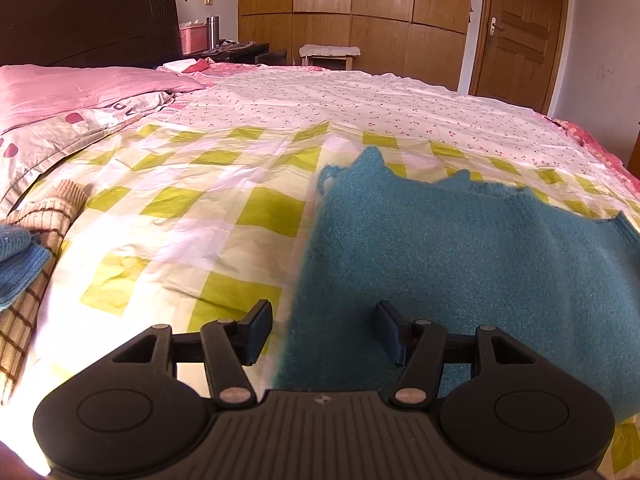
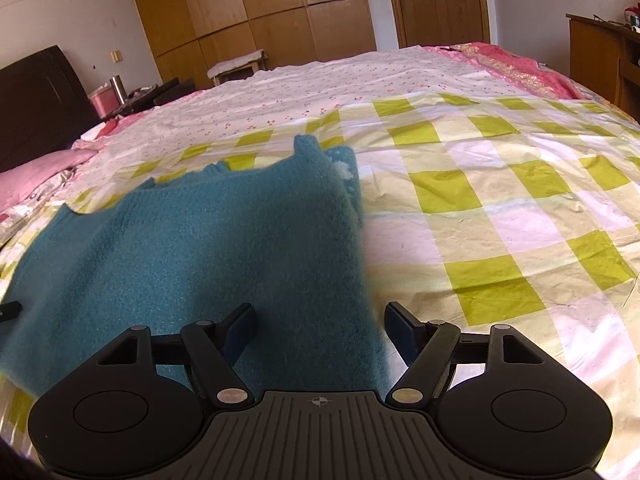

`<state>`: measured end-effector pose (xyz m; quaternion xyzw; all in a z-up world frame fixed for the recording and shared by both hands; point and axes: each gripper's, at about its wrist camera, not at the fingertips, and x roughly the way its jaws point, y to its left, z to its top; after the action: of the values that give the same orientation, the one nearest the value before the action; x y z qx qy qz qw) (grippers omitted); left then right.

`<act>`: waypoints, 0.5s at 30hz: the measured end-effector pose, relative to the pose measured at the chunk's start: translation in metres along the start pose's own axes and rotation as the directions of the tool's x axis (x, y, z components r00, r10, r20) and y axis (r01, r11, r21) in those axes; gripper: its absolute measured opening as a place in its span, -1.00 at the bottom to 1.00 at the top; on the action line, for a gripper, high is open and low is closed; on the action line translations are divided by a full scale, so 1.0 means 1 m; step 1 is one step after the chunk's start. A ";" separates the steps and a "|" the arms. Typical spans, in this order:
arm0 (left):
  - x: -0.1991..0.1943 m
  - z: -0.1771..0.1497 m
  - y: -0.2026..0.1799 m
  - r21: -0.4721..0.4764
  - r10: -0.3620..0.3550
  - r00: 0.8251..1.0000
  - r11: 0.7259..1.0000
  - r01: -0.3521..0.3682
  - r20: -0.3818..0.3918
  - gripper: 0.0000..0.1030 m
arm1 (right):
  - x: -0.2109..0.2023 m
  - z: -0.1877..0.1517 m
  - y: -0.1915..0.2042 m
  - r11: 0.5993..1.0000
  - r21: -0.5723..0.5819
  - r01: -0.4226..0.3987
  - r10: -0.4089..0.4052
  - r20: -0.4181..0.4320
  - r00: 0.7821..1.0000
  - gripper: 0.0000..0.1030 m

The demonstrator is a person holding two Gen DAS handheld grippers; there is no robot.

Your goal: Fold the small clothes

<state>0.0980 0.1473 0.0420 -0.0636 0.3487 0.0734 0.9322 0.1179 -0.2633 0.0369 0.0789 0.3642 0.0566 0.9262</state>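
A small teal knitted sweater (image 1: 460, 256) lies flat on the checked bed sheet (image 1: 192, 216). My left gripper (image 1: 324, 332) is open and straddles the sweater's left edge near its hem, holding nothing. In the right wrist view the same sweater (image 2: 192, 248) fills the left half. My right gripper (image 2: 320, 334) is open and straddles the sweater's right edge near the hem, holding nothing. The tip of the left gripper (image 2: 10, 310) shows at that view's left border.
Folded clothes, a brown checked piece (image 1: 36, 272) with blue items (image 1: 16, 264) on it, lie at the left. Pink pillows (image 1: 80, 92) and a dark headboard (image 1: 88, 12) are far left. A wooden wardrobe (image 1: 360, 8), a stool (image 1: 330, 54) and a door stand beyond the bed.
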 end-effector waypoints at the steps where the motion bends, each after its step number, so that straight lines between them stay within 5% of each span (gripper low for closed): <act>1: 0.000 0.000 0.001 -0.003 0.001 1.000 1.000 -0.001 -0.003 0.27 | 0.000 0.000 0.000 1.000 0.002 -0.002 0.002 -0.001 1.000 0.41; 10: 0.004 -0.003 0.005 -0.014 0.000 1.000 1.000 0.000 -0.009 0.42 | -0.001 -0.001 0.003 1.000 0.000 -0.006 0.006 -0.006 1.000 0.41; 15: 0.007 -0.006 0.012 -0.045 0.004 1.000 0.999 -0.005 -0.010 0.73 | -0.001 -0.003 0.004 1.000 -0.001 -0.002 0.002 -0.006 1.000 0.43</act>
<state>0.0974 0.1586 0.0319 -0.0840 0.3519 0.0830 0.9285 0.1155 -0.2594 0.0363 0.0787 0.3670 0.0579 0.9251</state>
